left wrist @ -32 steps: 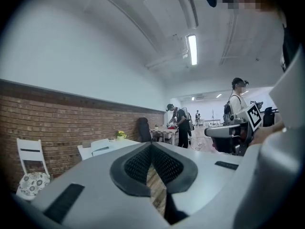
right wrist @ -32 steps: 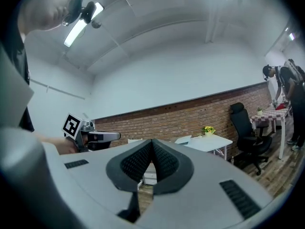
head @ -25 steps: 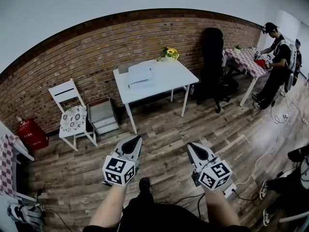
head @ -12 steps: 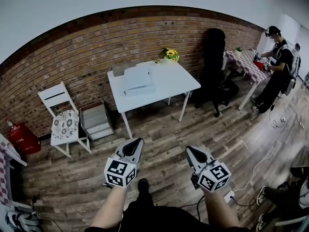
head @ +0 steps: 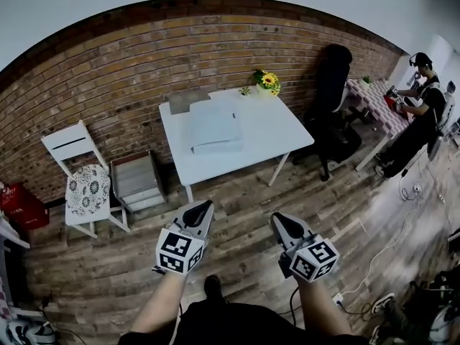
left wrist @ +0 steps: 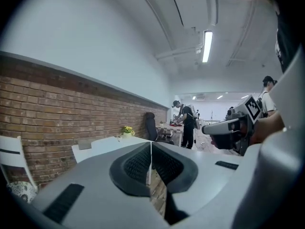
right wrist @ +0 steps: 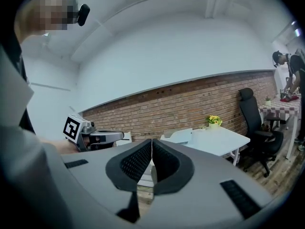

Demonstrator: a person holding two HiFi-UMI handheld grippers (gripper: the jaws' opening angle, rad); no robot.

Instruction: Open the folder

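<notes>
Holding left gripper (head: 202,208) and right gripper (head: 277,220) jaws together and empty, I risk just shoving the folder (head: 214,126) across the worktop (head: 277,129), not lifting its cover.

The folder (head: 214,126) is pale, almost white, and lies flat and closed on the table (head: 269,131) (on its left half), just above the middle of the head view.

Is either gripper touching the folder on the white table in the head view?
No, the left gripper and the right gripper are both over the wooden floor, short of the white table where the folder lies.
</notes>
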